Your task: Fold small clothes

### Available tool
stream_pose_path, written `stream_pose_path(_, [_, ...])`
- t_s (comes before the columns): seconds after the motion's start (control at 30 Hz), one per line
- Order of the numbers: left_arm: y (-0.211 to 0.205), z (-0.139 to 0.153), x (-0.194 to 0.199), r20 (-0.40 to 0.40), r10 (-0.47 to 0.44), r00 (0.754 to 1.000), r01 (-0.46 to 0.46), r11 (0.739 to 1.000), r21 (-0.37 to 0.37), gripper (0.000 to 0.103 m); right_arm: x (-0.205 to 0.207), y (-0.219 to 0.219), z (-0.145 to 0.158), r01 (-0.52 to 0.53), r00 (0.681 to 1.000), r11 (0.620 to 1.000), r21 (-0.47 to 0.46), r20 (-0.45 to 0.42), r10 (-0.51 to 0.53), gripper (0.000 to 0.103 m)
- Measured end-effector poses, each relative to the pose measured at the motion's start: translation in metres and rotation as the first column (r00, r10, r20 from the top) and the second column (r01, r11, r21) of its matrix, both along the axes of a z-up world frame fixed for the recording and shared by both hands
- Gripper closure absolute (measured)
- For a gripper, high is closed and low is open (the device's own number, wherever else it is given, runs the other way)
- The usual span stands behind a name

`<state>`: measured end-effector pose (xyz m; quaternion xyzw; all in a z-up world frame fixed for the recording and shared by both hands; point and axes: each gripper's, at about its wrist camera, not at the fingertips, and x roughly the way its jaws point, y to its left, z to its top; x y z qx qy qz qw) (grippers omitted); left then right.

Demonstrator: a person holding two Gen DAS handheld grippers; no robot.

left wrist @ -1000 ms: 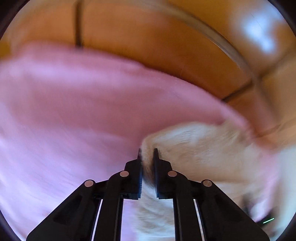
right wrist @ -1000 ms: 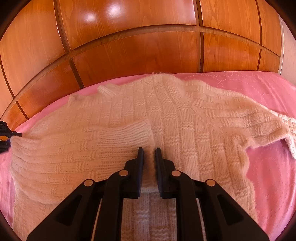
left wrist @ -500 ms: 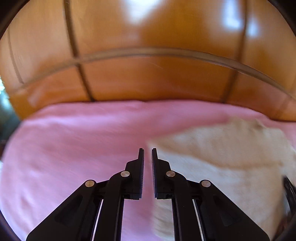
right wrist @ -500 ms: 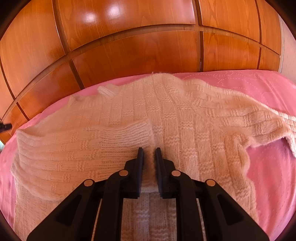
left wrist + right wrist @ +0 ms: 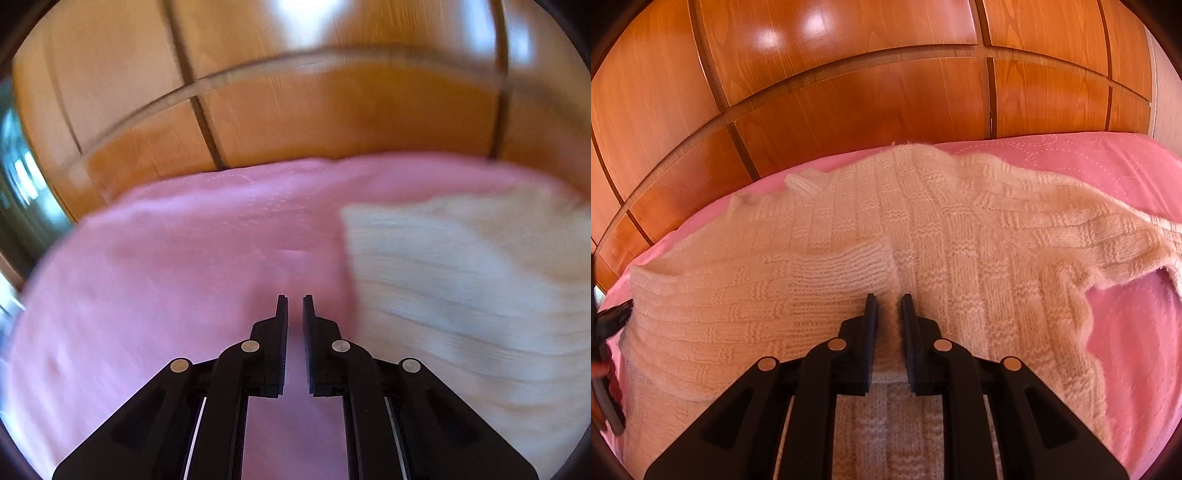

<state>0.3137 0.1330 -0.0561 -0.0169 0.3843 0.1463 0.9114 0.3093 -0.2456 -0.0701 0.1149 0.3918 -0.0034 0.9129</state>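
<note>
**Cream sweater pinned at its middle, left fingers now clear of it**

Pink bedspread (image 5: pixel 166 280) fills most of the left wrist view, which is smeared by motion. The left gripper (image 5: pixel 294 306) hangs over bare pink cloth with its fingers (image 5: pixel 281 325) nearly shut and nothing between them. The cream knit sweater (image 5: pixel 472 295) lies just to their right, its near edge running up and away from the camera. A second ago those fingers pinched a fold of the knit; half a second ago they were already off it, at its edge. Behind the bed stands a wooden wardrobe (image 5: pixel 332 118).

From the right wrist view the sweater (image 5: pixel 960 236) lies flat on the bedspread (image 5: pixel 1115 173), its long axis running side to side across the picture, one sleeve reaching out to the right. The other sleeve (image 5: pixel 768 291) is folded over the body, its ribbed cuff pointing right toward the right gripper (image 5: pixel 889 306). That gripper's fingers (image 5: pixel 871 321) are narrowly parted and clamped on a ridge of knit at the cuff, unchanged from the earlier frames. The left gripper (image 5: pixel 613 317) shows as a dark tip at the sweater's left edge.
</note>
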Motion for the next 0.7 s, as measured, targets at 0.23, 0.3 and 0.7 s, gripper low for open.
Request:
stream_pose_path(0.23, [-0.068,0.017,-0.016,0.088,-0.154,0.984,0.159,0.986,-0.046,0.096,-0.025,-0.02,0.014,0.074,0.987,0.995,0.072,0.139,-0.083,0.1])
stream_pose_path(0.3, [-0.064,-0.003,0.008,0.008,-0.109,0.994,0.109,0.994,0.01,0.096,-0.031,-0.031,0.014,0.131,0.978,0.985,0.11,0.151,-0.146,0.101])
stream_pose_path(0.7, [-0.037,-0.014,0.002,0.056,-0.043,0.997,0.051,0.987,-0.151,0.096,-0.01,-0.017,0.006,-0.068,0.996,0.978,0.199,0.066,0.056,0.085])
